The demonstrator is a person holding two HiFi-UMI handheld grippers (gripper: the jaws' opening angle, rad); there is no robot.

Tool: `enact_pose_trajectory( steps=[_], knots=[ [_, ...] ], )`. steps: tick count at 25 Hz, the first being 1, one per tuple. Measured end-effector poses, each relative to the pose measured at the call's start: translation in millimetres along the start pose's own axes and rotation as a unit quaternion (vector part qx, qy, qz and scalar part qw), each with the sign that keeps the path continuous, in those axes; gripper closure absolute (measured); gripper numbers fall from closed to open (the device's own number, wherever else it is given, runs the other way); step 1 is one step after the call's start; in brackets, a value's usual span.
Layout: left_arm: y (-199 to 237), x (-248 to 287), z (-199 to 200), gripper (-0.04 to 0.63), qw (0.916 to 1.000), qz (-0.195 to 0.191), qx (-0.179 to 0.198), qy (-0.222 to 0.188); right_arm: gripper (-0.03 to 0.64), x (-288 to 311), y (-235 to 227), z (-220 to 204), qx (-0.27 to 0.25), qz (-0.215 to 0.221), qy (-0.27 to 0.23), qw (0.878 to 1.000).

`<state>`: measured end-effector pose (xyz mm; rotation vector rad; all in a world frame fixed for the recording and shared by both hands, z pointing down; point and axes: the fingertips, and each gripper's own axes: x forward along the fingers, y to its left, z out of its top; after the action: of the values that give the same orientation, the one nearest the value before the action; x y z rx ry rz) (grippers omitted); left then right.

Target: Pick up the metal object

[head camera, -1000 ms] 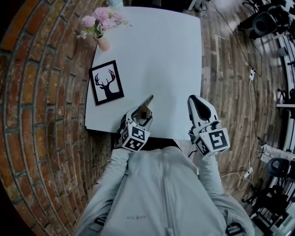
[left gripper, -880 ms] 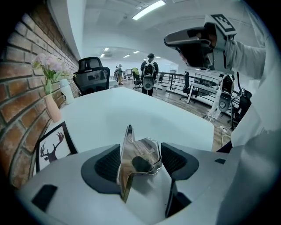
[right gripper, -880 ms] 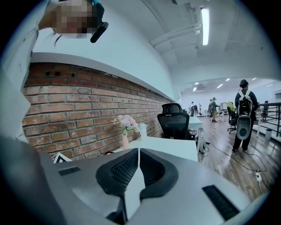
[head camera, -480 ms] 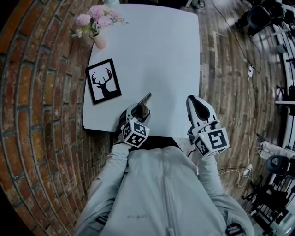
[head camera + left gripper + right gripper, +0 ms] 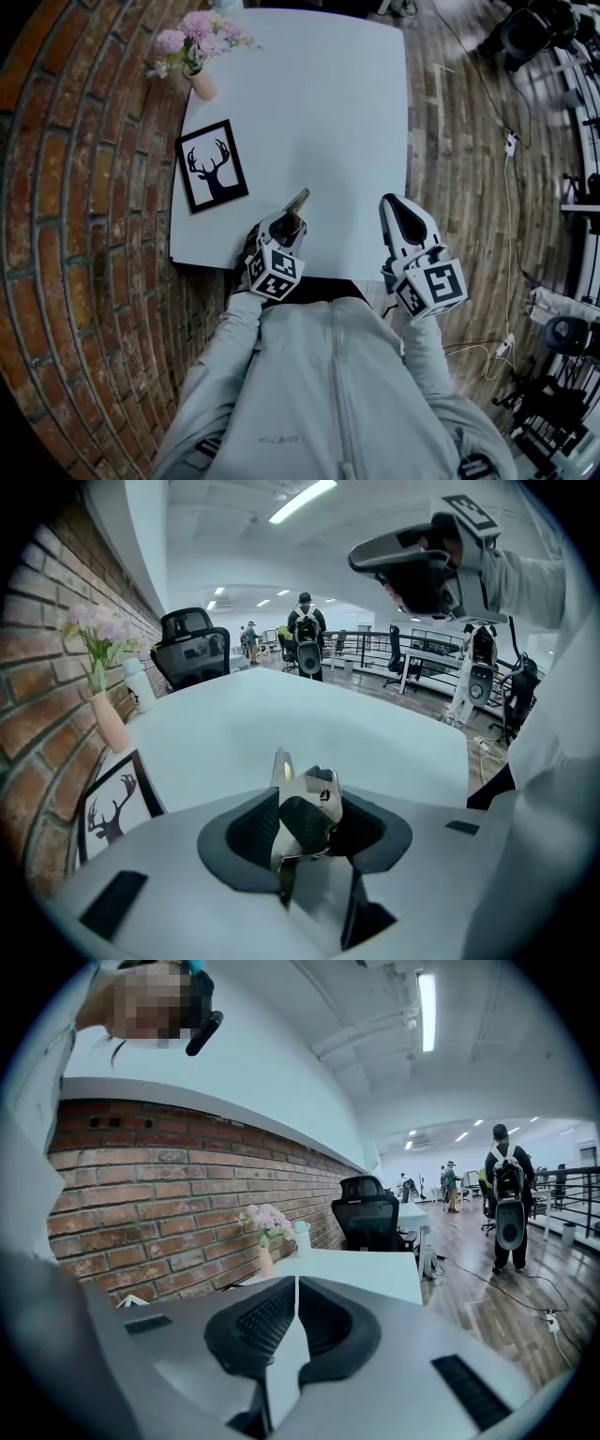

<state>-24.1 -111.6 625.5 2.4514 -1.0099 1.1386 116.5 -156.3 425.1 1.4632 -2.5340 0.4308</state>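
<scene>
change: left gripper (image 5: pixel 305 803) jaws closing in from wide, pads now on the metal object (image 5: pixel 317 791).
right gripper (image 5: pixel 295 1321): jaws together, empty.
place: over the table (image 5: pixel 328 112) near edge, left of centre.
handling: likely stiff, thin, slippery; clamp its flat faces.

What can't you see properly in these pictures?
- Head view: the metal object is too small and dark to tell its shape.
- Left gripper view: its lower end is hidden inside the left gripper, whose jaws are closing on it.
- Left gripper view: the deer picture has its bottom hidden behind that gripper's body.
</scene>
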Motion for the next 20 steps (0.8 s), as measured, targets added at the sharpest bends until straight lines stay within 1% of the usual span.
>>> enact_pose_trajectory(
  steps=[5, 13, 20],
  knots=[
    [5.6, -4.3, 3.8, 0.470, 0.9999, 0.007, 0.001, -0.008, 0.591, 2.5, 3.2, 2.0, -0.001, 0.003, -0.003, 1.000],
    [10.4, -7.6, 7.3, 0.485, 0.9998, 0.002, -0.013, -0.015, 0.591, 3.8, 4.0, 6.0, 0.000, 0.001, -0.008, 1.000],
    [20.2, -16.7, 20.0, 0.489, 0.9993, 0.007, -0.019, -0.032, 0.591, 3.1, 4.3, 11.8, 0.002, -0.001, -0.016, 1.000]
  ],
)
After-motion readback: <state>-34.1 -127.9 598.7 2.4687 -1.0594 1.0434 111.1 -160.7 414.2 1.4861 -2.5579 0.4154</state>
